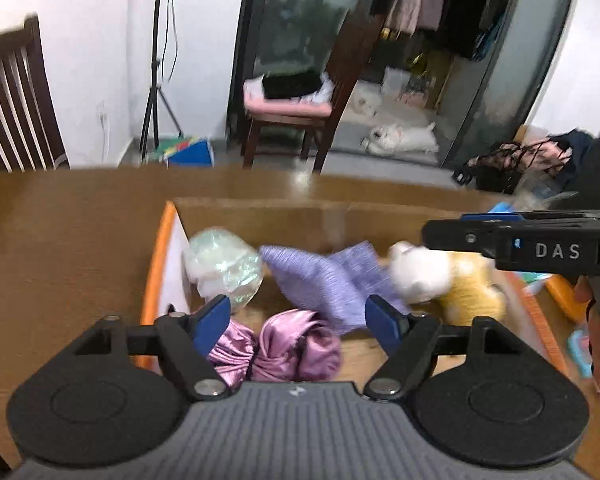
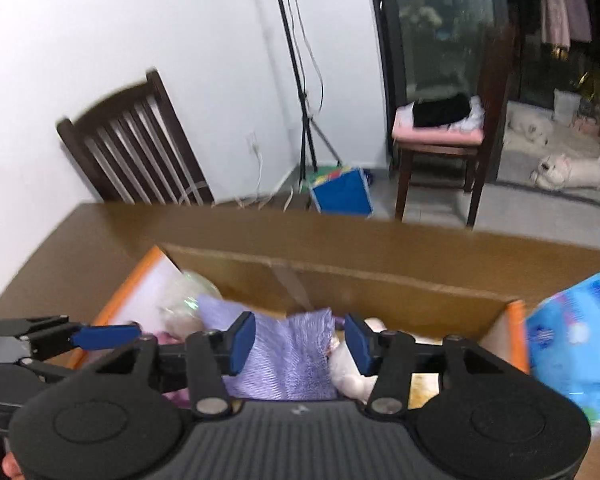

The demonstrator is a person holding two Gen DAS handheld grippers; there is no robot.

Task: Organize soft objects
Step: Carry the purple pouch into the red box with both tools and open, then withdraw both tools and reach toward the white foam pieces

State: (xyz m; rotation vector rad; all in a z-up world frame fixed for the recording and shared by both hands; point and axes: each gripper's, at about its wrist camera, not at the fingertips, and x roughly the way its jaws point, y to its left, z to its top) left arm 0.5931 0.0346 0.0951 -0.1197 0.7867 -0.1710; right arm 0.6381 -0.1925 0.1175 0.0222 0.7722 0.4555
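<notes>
An open cardboard box (image 1: 260, 216) with orange-edged flaps sits on the brown table (image 1: 60, 240). Inside lie a clear plastic-wrapped bundle (image 1: 222, 266), a lavender cloth (image 1: 324, 284), a pink satin bundle (image 1: 292, 346) and a white and yellow plush toy (image 1: 440, 280). My left gripper (image 1: 300, 320) is open and empty above the satin bundle. My right gripper (image 2: 300, 344) is open and empty above the lavender cloth (image 2: 288, 356); it also shows in the left wrist view (image 1: 520, 240) from the side. The box (image 2: 340, 276) fills the right wrist view.
A blue plastic pack (image 2: 572, 352) lies right of the box. Dark wooden chairs (image 2: 136, 144) (image 1: 300, 112) stand beyond the table. A tripod (image 2: 300, 100) stands by the wall. A white dog (image 1: 400, 138) lies on the floor.
</notes>
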